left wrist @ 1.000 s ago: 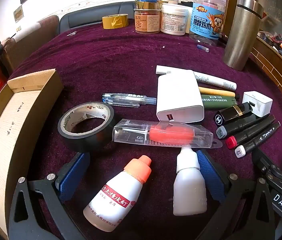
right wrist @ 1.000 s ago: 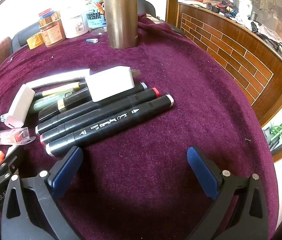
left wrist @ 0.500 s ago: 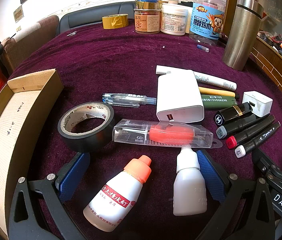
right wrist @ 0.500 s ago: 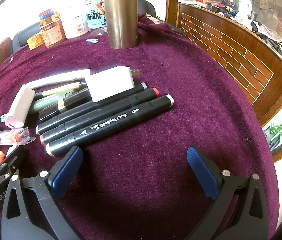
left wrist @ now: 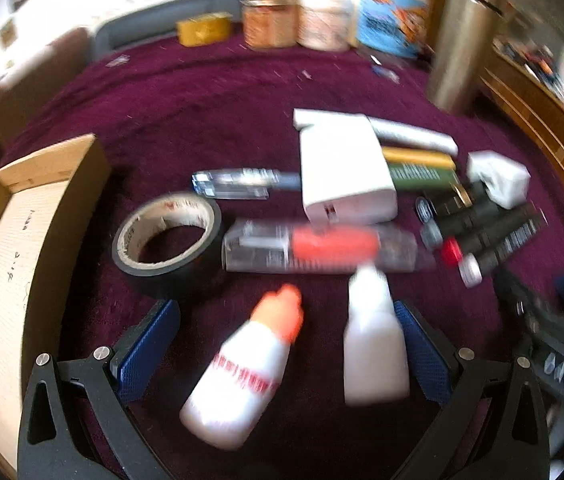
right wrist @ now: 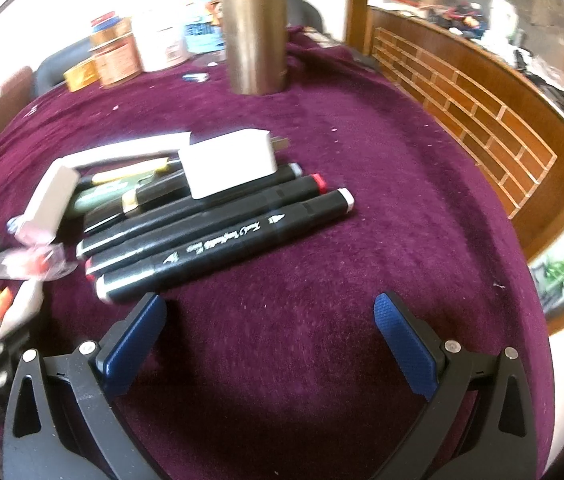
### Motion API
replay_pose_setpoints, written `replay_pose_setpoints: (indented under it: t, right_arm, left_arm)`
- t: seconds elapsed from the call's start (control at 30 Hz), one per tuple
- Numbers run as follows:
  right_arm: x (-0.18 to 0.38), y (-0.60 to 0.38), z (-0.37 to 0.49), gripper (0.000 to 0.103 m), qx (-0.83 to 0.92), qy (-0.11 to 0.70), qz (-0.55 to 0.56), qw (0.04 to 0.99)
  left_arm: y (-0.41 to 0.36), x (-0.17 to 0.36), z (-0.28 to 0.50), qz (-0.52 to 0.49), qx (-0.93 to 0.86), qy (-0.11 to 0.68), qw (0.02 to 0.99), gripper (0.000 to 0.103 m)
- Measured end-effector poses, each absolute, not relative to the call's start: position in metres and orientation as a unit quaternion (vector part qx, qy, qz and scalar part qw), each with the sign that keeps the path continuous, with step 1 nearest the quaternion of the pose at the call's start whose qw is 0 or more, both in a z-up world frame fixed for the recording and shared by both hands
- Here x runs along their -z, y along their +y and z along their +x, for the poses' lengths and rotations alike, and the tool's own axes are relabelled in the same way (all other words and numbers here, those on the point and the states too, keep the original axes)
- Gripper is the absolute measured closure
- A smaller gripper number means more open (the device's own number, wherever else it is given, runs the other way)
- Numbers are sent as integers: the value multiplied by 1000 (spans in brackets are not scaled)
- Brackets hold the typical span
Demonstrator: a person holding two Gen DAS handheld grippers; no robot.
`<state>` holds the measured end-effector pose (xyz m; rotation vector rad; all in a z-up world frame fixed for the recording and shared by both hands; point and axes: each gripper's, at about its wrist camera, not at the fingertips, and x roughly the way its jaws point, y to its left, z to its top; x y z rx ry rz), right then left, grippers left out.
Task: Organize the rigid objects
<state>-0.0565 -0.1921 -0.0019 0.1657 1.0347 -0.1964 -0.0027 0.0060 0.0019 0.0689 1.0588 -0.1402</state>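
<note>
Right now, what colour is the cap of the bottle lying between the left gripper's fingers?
Orange, on the white bottle; the left wrist view shows it best.

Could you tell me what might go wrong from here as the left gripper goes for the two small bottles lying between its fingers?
1. The left gripper is open around both the orange-capped bottle and the white bottle; closing could pinch both or squirt one sideways.
2. The white bottle's tip sits against the clear case, so lifting may drag it.
3. The right gripper hovers near the markers, which could roll if nudged.
</note>
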Motion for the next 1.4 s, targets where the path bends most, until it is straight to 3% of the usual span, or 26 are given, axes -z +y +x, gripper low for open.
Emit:
replay_pose_setpoints:
  t: [0.17, 0.6, 0.7, 0.87, 1.0, 1.1, 1.13, 1.27, 1.3, 1.33, 1.4]
  right_arm:
    - [0, -189, -62, 0, 78, 527, 73, 843]
    - [-9, -187, -70, 0, 120, 532, 89, 833]
    - [-48, -184, -90, 0, 149, 455, 74, 875]
    - [-117, -170, -153, 0, 182, 205, 52, 960]
    - [-103, -176, -112, 0, 145, 317, 66, 935]
    - [-95, -182, -110, 0, 178, 303, 73, 933]
    - [-94, -182, -110, 0, 184, 292, 74, 936]
    - [-76, -192, -101, 0, 170, 275, 111, 940]
    - [-67, -196, -93, 0, 160, 292, 124, 935]
    - [-55, -202, -85, 0, 148, 309, 145, 928]
    - [-45, -202, -85, 4, 144, 323, 163, 921]
  left_arm:
    - [16, -3, -34, 71, 106, 533, 836, 1]
    - [20, -3, -61, 66, 97, 493, 862, 1]
    - [20, -4, -67, 63, 91, 492, 864, 1]
    - [20, -3, -71, 64, 91, 498, 860, 1]
    - [23, -5, -74, 64, 101, 515, 849, 1]
    - [33, -10, -81, 36, 109, 534, 838, 4]
    - [39, -15, -84, 18, 115, 531, 839, 12]
    - [70, -66, -117, 6, 113, 412, 904, 13]
    - [77, -76, -125, 9, 107, 377, 920, 12]
    - [84, -85, -130, 6, 105, 348, 932, 1]
    - [97, -90, -123, -15, 109, 347, 931, 1]
